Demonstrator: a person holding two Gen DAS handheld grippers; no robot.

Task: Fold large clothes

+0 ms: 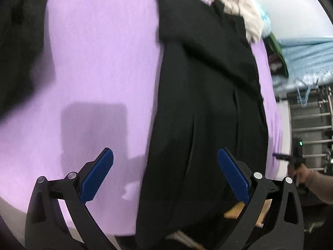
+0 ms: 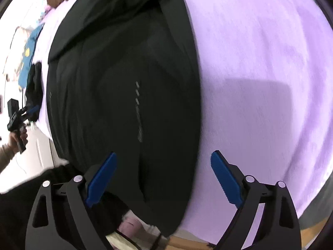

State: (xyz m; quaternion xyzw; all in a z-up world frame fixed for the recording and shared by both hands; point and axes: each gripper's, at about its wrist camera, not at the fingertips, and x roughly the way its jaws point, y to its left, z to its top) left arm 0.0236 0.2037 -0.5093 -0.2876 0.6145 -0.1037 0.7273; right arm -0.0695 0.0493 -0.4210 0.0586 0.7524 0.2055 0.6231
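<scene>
Broadly, the lilac sheet (image 1: 100,66) is covering the bed and filling most of both wrist views, and the black garment (image 1: 199,108) is lying on it as a long, narrow strip, running away from the near edge toward the far end. By the look of it, the lengthwise folds are already in: the sides are sitting turned inward, with straight creases running down the strip and a line of small pale marks (image 2: 137,108) showing on its top layer. What is left, I judge, is the crosswise folding, bringing one end over the other into a compact bundle. A heap of pale and patterned laundry (image 1: 239,4) is lying beyond the far end, so more pieces may be waiting. The left gripper (image 1: 165,175) is hanging above the garment's near end with its jaws spread wide and nothing between them. The right gripper (image 2: 163,177) is doing likewise over the strip's near edge, jaws wide apart and empty, touching no cloth.
</scene>
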